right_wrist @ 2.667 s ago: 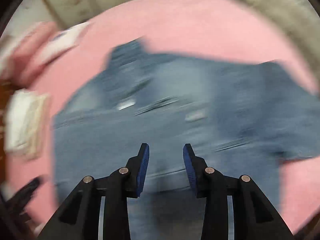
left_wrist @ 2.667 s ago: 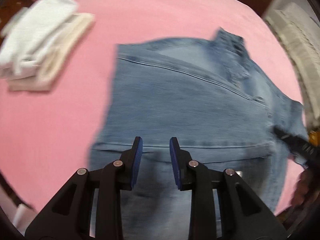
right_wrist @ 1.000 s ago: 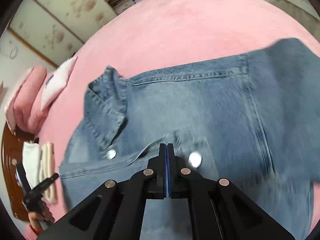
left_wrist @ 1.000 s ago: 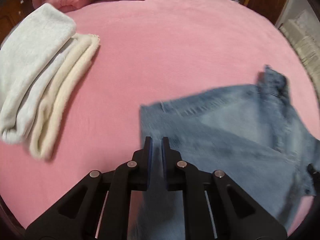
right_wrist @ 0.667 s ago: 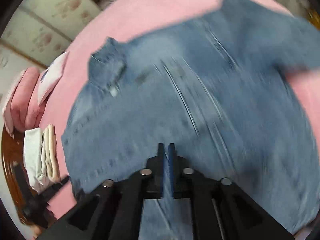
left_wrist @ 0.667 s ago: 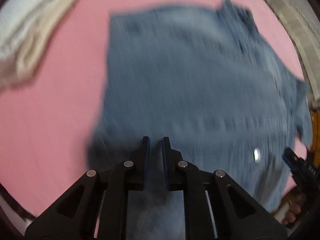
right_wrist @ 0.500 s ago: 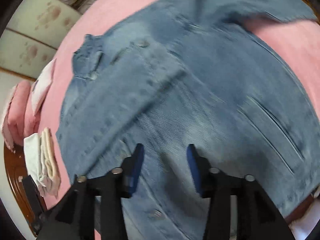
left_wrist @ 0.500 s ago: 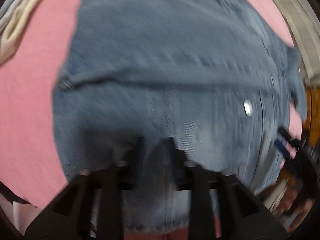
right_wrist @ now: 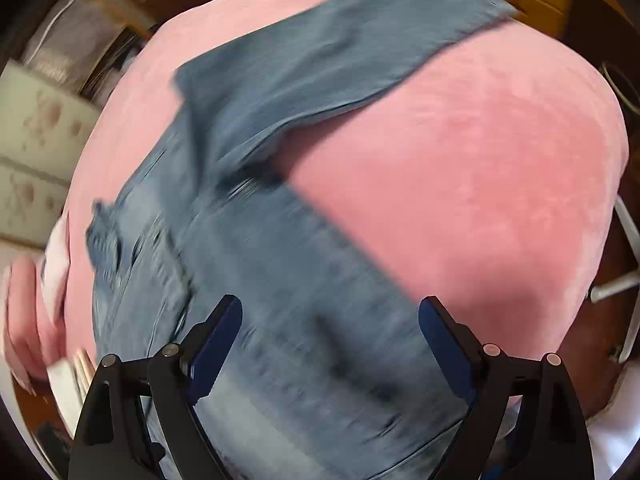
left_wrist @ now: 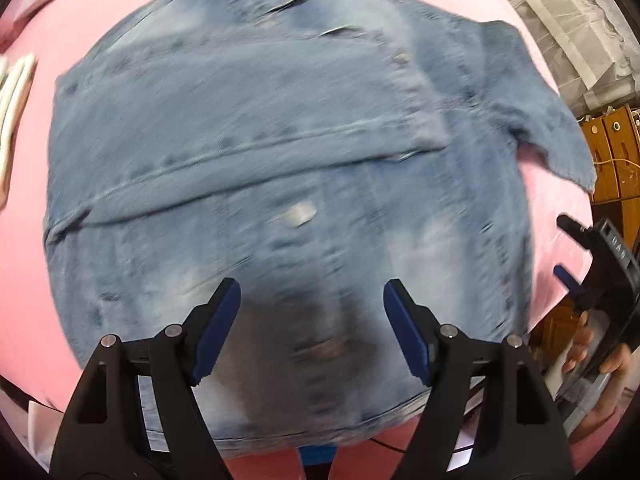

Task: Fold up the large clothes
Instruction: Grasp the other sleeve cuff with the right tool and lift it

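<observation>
Denim jacket (left_wrist: 280, 152) lies spread flat on the pink bed (right_wrist: 460, 168), front up w/ the button placket across the middle, hem at the near edge of the bed by the person. That layout looks like prep for folding: body smoothed out, so sides and sleeves can be brought in next.

Left claw (left_wrist: 312, 320) is wide apart, nothing between the pads, hovering over the hem area. Right claw (right_wrist: 330, 336) is also spread wide and empty, over the jacket's right side near the hem. Both seem to be free of the cloth so it can settle; frames are motion-blurred, so contact w/ fabric can't be told.

One sleeve (right_wrist: 320, 60) sticks out toward the far right corner of the bed, likely the next bit to fold in.

Around: folded towels (left_wrist: 12, 100) at the left edge, pink pillow (right_wrist: 24, 312) beyond, wooden furniture (left_wrist: 612, 152) off the right side. Nothing lies on the jacket; bed around it looks free.
</observation>
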Action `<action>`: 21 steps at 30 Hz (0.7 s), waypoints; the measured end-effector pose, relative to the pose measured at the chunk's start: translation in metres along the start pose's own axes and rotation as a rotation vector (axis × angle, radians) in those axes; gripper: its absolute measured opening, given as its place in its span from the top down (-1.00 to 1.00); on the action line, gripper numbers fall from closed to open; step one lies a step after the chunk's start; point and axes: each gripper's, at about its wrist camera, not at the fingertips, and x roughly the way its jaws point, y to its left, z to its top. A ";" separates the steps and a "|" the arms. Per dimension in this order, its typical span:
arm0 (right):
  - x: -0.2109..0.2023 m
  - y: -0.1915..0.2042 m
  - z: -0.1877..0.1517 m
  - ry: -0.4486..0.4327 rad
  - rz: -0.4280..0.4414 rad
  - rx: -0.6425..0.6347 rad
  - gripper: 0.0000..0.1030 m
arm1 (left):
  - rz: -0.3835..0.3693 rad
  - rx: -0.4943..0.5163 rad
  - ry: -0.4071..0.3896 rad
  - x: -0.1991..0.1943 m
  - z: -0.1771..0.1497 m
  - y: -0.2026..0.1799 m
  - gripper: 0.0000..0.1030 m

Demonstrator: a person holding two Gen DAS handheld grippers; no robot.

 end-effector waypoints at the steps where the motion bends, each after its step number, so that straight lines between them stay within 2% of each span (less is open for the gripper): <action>1: 0.000 -0.010 0.008 -0.005 0.008 0.027 -0.77 | 0.007 -0.001 -0.002 0.001 0.006 -0.013 -0.39; 5: 0.000 -0.050 0.048 -0.007 0.037 0.109 -0.77 | 0.016 -0.021 0.008 0.016 0.037 -0.082 -0.40; 9: 0.003 -0.074 0.091 0.016 0.007 0.096 -0.77 | -0.057 -0.039 0.042 0.033 0.063 -0.145 -0.40; 12: 0.003 -0.091 0.127 0.025 0.019 0.081 -0.77 | -0.053 -0.037 0.033 0.041 0.083 -0.190 -0.40; 17: 0.013 -0.118 0.186 -0.015 0.034 0.116 -0.77 | -0.046 0.015 0.027 0.047 0.112 -0.249 -0.40; 21: 0.017 -0.128 0.225 -0.050 0.030 0.143 -0.74 | -0.028 0.051 0.036 0.056 0.129 -0.277 -0.40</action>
